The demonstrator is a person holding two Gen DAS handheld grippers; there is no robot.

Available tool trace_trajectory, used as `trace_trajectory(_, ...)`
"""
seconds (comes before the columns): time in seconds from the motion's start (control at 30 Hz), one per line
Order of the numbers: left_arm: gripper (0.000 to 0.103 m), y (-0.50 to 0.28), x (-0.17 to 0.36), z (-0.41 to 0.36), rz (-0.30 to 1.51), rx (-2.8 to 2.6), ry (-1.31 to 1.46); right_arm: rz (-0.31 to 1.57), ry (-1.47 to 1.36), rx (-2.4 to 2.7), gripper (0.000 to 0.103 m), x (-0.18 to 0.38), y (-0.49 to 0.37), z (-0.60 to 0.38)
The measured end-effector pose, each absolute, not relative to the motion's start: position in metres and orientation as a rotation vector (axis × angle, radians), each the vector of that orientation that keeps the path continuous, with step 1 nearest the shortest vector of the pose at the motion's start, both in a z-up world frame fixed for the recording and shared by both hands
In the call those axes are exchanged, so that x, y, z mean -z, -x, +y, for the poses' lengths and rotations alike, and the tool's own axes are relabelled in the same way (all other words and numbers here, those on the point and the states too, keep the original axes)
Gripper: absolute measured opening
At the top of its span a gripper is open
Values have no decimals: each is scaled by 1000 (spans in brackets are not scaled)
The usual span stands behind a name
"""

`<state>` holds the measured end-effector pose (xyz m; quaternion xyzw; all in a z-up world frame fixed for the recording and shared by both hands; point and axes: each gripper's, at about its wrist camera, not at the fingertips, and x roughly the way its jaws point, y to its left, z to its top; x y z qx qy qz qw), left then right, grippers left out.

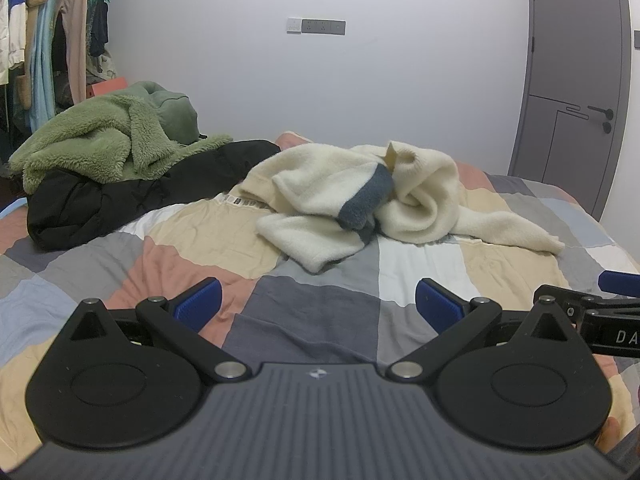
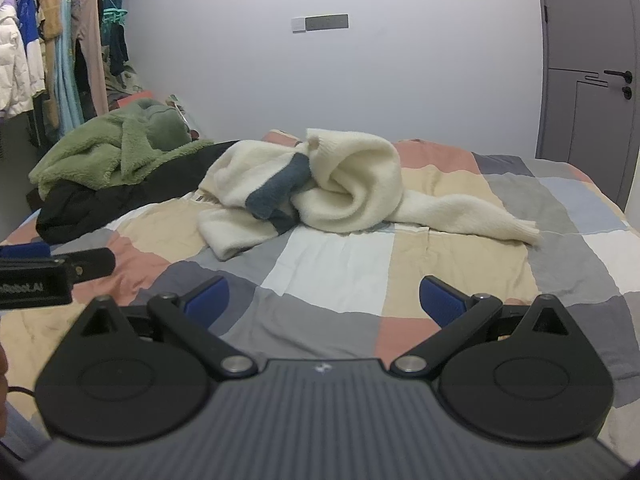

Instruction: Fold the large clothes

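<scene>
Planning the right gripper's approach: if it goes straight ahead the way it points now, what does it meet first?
Probably the cream sweater crumpled on the patchwork bedspread. The right gripper is open and empty, with only bare bedspread before it. It may skim the bedding first; depth is unclear.

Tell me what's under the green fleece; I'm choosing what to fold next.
The green fleece lies on a black jacket on the bed. Anything beneath their covered parts cannot be seen.
</scene>
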<state>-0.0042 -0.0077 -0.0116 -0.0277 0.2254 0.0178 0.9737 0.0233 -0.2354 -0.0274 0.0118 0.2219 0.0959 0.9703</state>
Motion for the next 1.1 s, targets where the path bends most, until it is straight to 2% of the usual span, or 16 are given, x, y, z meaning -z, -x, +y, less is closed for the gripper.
trace_trajectory(1.1,103,-1,12,-5,462,-34,64,440,-32,-188,103,33,-29,-233)
